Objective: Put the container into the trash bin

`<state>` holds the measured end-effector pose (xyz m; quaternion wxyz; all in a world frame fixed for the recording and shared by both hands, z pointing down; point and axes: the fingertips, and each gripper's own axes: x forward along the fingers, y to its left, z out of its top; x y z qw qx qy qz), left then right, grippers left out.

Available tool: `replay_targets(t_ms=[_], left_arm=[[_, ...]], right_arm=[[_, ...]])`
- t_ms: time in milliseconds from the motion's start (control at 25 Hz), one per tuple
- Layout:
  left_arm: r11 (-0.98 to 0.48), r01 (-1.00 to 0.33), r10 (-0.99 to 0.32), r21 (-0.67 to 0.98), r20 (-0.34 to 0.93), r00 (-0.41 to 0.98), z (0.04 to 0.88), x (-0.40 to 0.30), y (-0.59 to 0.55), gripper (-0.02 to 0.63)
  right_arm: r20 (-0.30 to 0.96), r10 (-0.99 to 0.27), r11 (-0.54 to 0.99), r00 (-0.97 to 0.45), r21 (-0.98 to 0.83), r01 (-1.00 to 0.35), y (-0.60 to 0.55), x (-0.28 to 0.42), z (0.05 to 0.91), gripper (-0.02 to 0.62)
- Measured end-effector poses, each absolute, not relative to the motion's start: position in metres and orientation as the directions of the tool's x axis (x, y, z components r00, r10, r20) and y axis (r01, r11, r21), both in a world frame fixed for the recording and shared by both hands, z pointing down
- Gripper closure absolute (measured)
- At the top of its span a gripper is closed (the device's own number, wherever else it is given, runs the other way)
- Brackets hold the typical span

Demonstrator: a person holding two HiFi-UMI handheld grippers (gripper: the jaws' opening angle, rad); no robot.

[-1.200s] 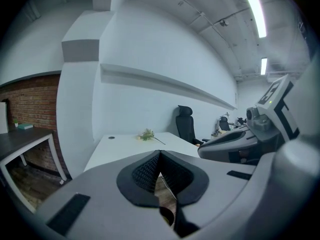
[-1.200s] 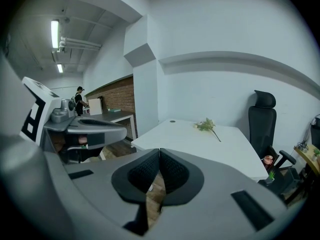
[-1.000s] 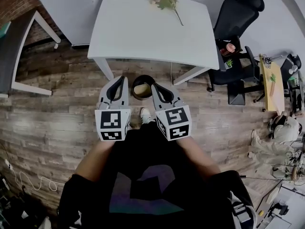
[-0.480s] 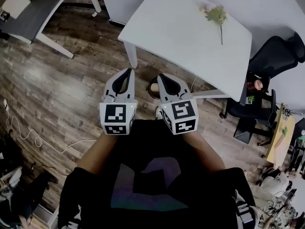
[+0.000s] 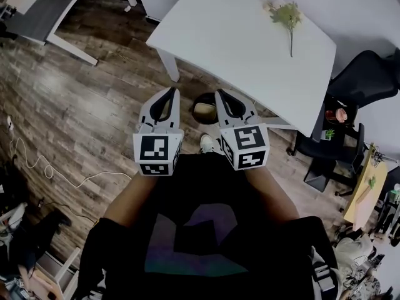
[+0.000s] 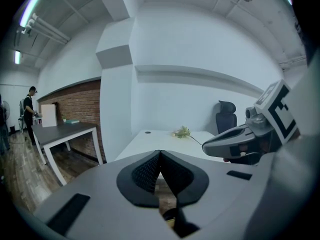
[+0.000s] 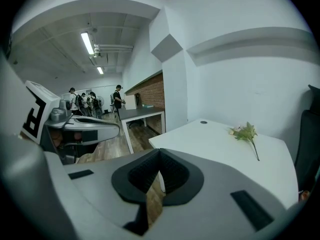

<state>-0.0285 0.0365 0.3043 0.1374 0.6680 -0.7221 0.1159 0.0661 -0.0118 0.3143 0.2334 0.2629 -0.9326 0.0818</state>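
Note:
A small round black trash bin stands on the wood floor at the near edge of the white table. A pale tan thing lies inside it; I cannot tell what it is. My left gripper and right gripper hang side by side above the floor, one on each side of the bin. Both are shut with nothing between the jaws. The left gripper points toward the table in its own view, and so does the right gripper in its view.
A flower sprig lies on the table. A black office chair stands at the right, a dark desk at the upper left. A white cable trails on the floor at the left. People stand far off.
The head view has swung left, so the table and bin now sit up and to the right. Both grippers stay shut and side by side by the bin.

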Motion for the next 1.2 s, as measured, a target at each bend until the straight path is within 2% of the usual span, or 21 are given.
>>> replay_targets(t_ms=[440, 840, 1200], left_arm=[[0.032, -0.999, -0.939, 0.003, 0.343, -0.029, 0.299, -0.042, 0.041, 0.598], [-0.036, -0.999, -0.940, 0.016, 0.340, 0.039, 0.301, -0.031, 0.033, 0.598], [-0.041, -0.999, -0.941, 0.019, 0.334, 0.045, 0.301, -0.014, 0.030, 0.598]], right_arm=[[0.434, -0.492, 0.829, -0.755, -0.031, -0.558, -0.001, 0.050, 0.301, 0.583], [0.447, -0.541, 0.785, -0.713, -0.037, -0.619, -0.003, 0.068, 0.305, 0.583], [0.447, -0.546, 0.781, -0.708, -0.033, -0.623, -0.005, 0.086, 0.307, 0.583]])
